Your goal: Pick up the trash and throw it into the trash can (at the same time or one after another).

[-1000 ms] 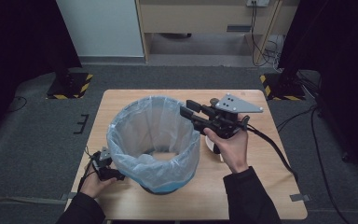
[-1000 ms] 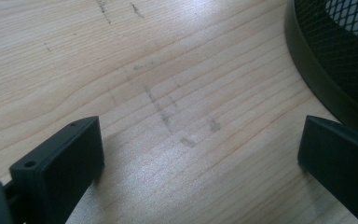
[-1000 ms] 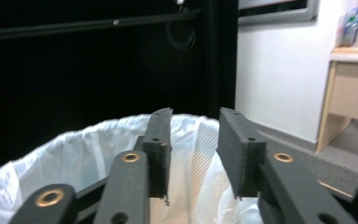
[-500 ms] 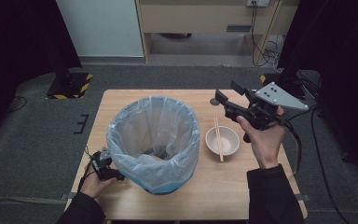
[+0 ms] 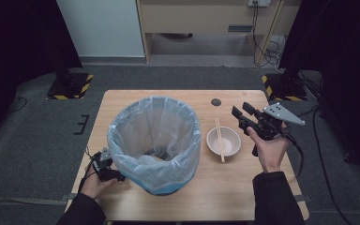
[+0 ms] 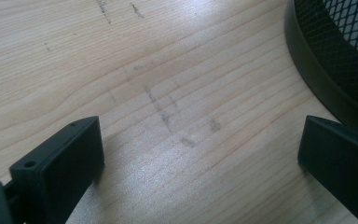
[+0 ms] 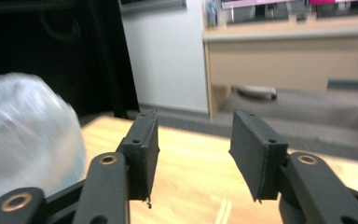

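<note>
A black mesh bin (image 5: 155,140) lined with a pale blue plastic bag stands in the middle of the wooden table (image 5: 243,187). Right of it sits a white bowl (image 5: 223,141) with a pair of chopsticks (image 5: 220,139) laid across it. My right gripper (image 5: 242,110) hovers right of the bowl, pointing left, open with nothing between its jaws (image 7: 193,149); the bag (image 7: 28,135) blurs at the left of its view. My left gripper (image 5: 107,164) rests low by the bin's lower left side, open wide over bare wood (image 6: 200,154), with the bin's black base (image 6: 335,51) beside it.
A small dark round mark (image 5: 216,101) lies on the table behind the bowl. Beyond the table are grey carpet, a white panel and a wooden cabinet (image 5: 206,18). Cables trail on the floor at the right.
My right gripper has swung from above the bin's right rim out to the right of the bowl, uncovering the bowl and chopsticks. The left gripper has stayed put.
</note>
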`<state>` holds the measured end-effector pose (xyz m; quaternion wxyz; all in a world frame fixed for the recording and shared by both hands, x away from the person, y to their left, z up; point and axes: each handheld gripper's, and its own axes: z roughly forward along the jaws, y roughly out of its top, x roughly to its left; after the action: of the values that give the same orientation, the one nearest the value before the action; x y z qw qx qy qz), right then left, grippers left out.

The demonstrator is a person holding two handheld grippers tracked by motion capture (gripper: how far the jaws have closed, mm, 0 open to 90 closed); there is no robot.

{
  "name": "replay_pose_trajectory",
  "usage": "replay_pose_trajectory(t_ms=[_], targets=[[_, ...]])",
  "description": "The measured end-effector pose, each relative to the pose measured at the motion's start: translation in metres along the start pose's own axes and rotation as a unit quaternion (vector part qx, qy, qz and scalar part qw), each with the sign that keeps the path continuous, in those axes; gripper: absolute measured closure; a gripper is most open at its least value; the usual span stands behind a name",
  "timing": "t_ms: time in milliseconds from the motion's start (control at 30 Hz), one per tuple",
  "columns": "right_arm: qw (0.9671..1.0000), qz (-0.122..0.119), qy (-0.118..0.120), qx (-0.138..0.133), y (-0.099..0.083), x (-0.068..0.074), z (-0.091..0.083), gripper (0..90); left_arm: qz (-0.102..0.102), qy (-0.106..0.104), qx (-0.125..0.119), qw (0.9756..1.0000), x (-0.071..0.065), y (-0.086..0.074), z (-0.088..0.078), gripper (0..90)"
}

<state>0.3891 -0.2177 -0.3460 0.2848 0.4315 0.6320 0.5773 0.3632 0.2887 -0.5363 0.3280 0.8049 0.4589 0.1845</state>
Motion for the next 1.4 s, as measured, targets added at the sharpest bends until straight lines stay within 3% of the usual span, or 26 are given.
replay_pose_trajectory(t_ms=[333, 600, 967, 1400], targets=[[0.9978, 0.0, -0.014, 0.065, -0.054, -0.011, 0.021, 59.0, 0.0, 0.0, 0.0, 1.0, 0.0, 0.0, 0.0, 0.0], [0.9927, 0.012, -0.03, 0.116, -0.083, -0.022, 0.032, 61.8, 0.0, 0.0, 0.0, 1.0, 0.0, 0.0, 0.0, 0.0], [0.9851, 0.023, -0.036, 0.166, -0.11, -0.026, 0.045, 62.4, 0.0, 0.0, 0.0, 1.0, 0.0, 0.0, 0.0, 0.0], [0.9794, 0.028, -0.032, 0.198, -0.128, -0.026, 0.057, 59.8, 0.0, 0.0, 0.0, 1.0, 0.0, 0.0, 0.0, 0.0]])
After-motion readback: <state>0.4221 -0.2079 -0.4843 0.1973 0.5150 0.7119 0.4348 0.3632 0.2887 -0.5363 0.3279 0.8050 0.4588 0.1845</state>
